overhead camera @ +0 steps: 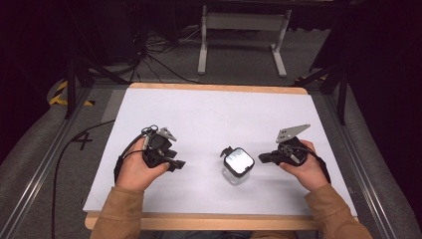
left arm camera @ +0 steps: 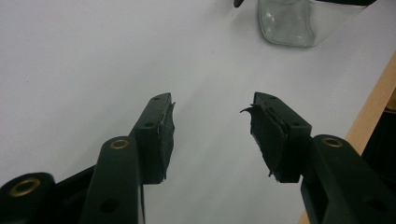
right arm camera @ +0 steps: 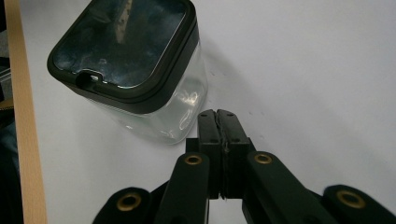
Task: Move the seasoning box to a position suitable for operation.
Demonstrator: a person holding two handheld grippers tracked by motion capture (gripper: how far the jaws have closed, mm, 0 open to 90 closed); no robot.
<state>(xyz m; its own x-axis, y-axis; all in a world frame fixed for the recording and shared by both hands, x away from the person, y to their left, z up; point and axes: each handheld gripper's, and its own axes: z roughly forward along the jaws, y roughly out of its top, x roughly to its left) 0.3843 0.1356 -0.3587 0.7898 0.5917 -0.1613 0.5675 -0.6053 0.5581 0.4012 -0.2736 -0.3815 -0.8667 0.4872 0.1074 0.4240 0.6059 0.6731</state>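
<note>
A clear square jar with a black-rimmed lid [overhead camera: 238, 164] stands on the white table top, near the front and a little right of centre. In the right gripper view the jar [right arm camera: 135, 70] sits just beyond and left of my right gripper [right arm camera: 218, 114], whose jaws are pressed together with nothing between them. The same right gripper [overhead camera: 262, 158] points left at the jar from close by. My left gripper [overhead camera: 180, 163] rests to the jar's left with a gap between. Its jaws stand apart and empty [left arm camera: 210, 105], with the jar's glass base [left arm camera: 299, 23] farther off.
The white sheet [overhead camera: 209, 114] covers a wooden table whose front edge [overhead camera: 209, 221] runs along the bottom. Beyond the table are a grey floor, cables [overhead camera: 149, 55] and a white stand [overhead camera: 244, 30]. Metal rails [overhead camera: 45, 159] flank both sides.
</note>
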